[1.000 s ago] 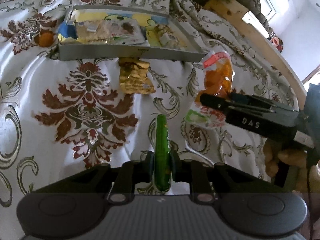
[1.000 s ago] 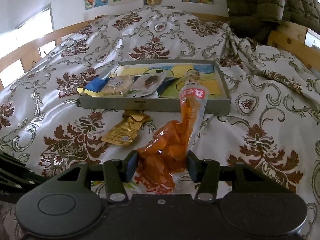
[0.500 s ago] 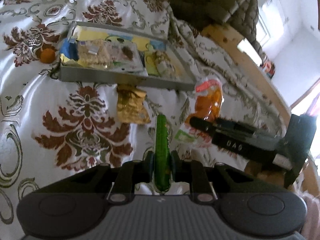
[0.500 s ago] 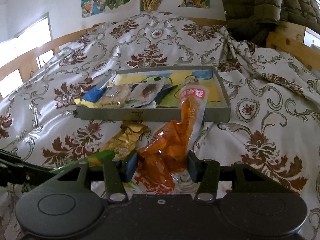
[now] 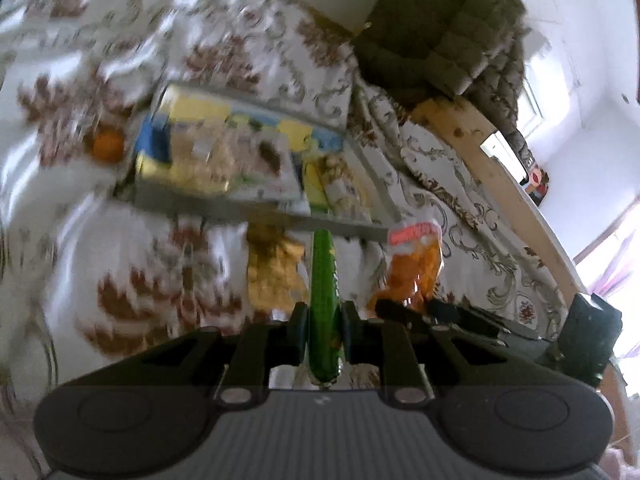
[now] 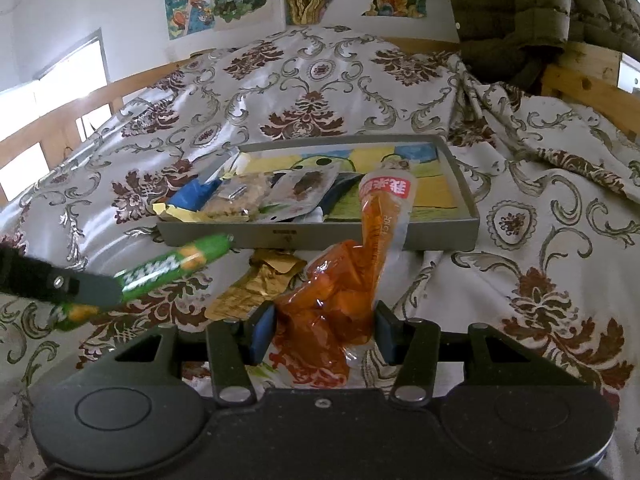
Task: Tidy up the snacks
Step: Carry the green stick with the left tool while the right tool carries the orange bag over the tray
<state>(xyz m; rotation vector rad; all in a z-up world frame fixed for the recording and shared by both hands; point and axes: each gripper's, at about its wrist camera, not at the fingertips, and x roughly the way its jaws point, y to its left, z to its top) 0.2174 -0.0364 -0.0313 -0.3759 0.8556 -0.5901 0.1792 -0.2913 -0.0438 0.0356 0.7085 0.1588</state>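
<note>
My left gripper fingers clamp the stiff, slippery green stick mid-length; right gripper fingers pinch the limp orange pouch.

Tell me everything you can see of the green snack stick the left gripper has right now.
The green snack stick is a long, thin tube in a glossy green wrapper with orange patches and white lettering. The left gripper holds it with jaws shut on its rear part, one short end poking out behind. It is off the bedspread, its free tip pointing at the front wall of the gray tray, near the gold packet. Only the jaws touch it.
</note>
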